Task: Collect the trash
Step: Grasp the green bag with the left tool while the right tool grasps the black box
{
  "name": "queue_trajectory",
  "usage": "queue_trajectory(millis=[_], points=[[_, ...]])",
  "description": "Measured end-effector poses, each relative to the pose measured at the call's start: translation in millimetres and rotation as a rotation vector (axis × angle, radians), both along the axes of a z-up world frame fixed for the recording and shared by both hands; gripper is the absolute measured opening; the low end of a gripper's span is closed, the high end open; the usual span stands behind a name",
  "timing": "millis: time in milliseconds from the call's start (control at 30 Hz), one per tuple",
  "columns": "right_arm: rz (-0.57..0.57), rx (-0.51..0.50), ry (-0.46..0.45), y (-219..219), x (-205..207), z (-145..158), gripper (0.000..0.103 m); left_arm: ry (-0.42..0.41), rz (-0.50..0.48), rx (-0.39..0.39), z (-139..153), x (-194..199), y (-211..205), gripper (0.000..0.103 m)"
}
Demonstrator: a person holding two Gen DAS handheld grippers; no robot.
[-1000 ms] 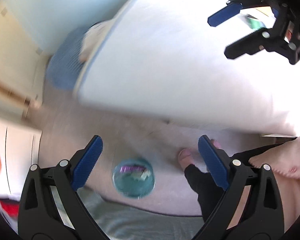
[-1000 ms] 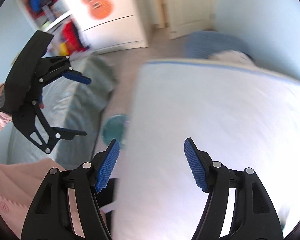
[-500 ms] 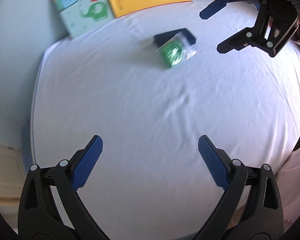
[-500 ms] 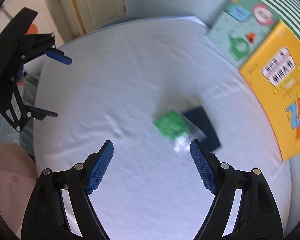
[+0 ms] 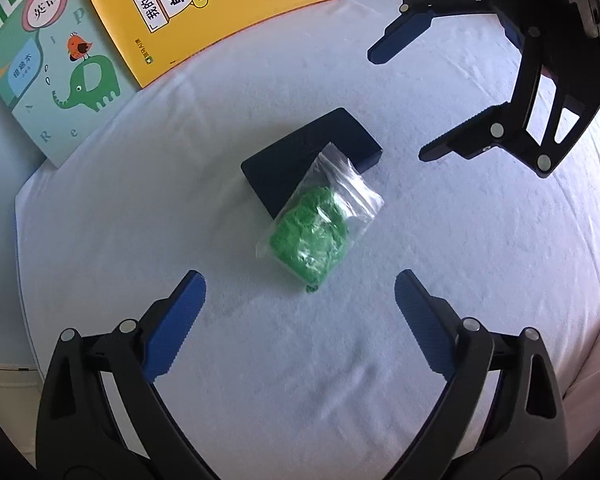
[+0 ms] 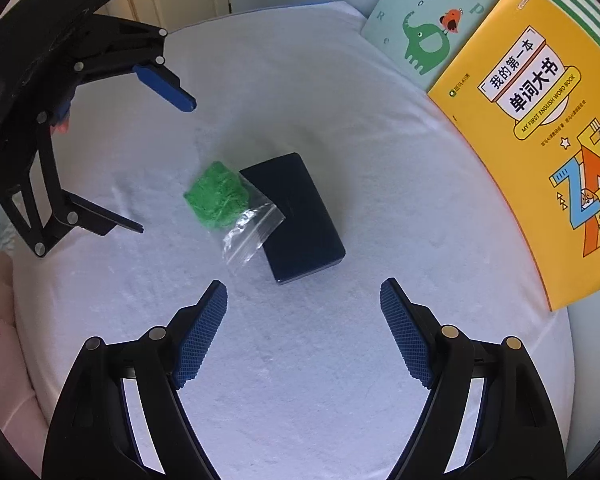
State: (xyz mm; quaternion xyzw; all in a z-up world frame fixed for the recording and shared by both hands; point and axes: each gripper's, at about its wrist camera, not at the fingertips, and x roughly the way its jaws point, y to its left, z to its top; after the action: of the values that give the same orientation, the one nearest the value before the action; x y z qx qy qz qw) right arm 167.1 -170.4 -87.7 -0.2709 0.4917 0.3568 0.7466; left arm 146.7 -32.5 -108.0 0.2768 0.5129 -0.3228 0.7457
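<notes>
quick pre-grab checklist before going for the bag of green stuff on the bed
1. Left gripper open: ok.
2. Right gripper open: ok.
3. Clear bag of green stuff in view of both cameras: ok.
4. Bag free of other things: not ok, its open end lies on the dark blue case.
5. Bag sealed: cannot tell.
6. Yellow word book and elephant book apart from the bag: ok.
</notes>
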Motion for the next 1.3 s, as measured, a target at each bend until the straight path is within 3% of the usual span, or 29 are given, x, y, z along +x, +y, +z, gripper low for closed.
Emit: queue_trajectory(millis=[133, 267, 300, 333, 367, 567, 700, 1000, 1300], points=[[0.041, -0.001, 0.007, 8.1, 10.7, -14.2, 0.077, 0.025, -0.007, -0.003, -11.1, 18.1, -3.2, 0.090], [0.097, -0.025, -0.006, 19.8, 15.7, -28.3, 0.073, 0.071, -0.024, -0.024, -21.9, 26.2, -3.6, 0.072], [0.110, -0.034, -0.015, 23.2, 16.7, -31.5, 0.065, 0.084, -0.033, -0.034, -23.7, 27.9, -4.0, 0.068], [0.123, -0.039, -0.021, 25.8, 16.8, -33.7, 0.056, 0.102, -0.041, -0.049, -26.6, 28.4, -4.6, 0.059], [0.137, -0.048, -0.033, 29.5, 16.6, -36.5, 0.056, 0.121, -0.047, -0.061, -30.1, 28.6, -5.9, 0.048], [0.109, -0.016, -0.012, 24.6, 19.4, -28.0, 0.055, 0.110, -0.037, -0.106, -22.1, 21.9, -2.1, 0.030], [0.049, 0.023, -0.016, 13.6, 15.8, -9.8, 0.055, 0.089, -0.040, -0.075, -12.8, 9.9, 7.1, 0.019], [0.017, 0.071, -0.043, 13.2, -16.9, 23.7, 0.054, 0.066, 0.054, -0.093, 5.7, -27.5, 36.9, 0.016], [0.127, 0.112, -0.072, 56.0, -50.7, 52.5, 0.053, 0.012, 0.292, -0.101, 29.5, -75.5, 105.0, 0.016]])
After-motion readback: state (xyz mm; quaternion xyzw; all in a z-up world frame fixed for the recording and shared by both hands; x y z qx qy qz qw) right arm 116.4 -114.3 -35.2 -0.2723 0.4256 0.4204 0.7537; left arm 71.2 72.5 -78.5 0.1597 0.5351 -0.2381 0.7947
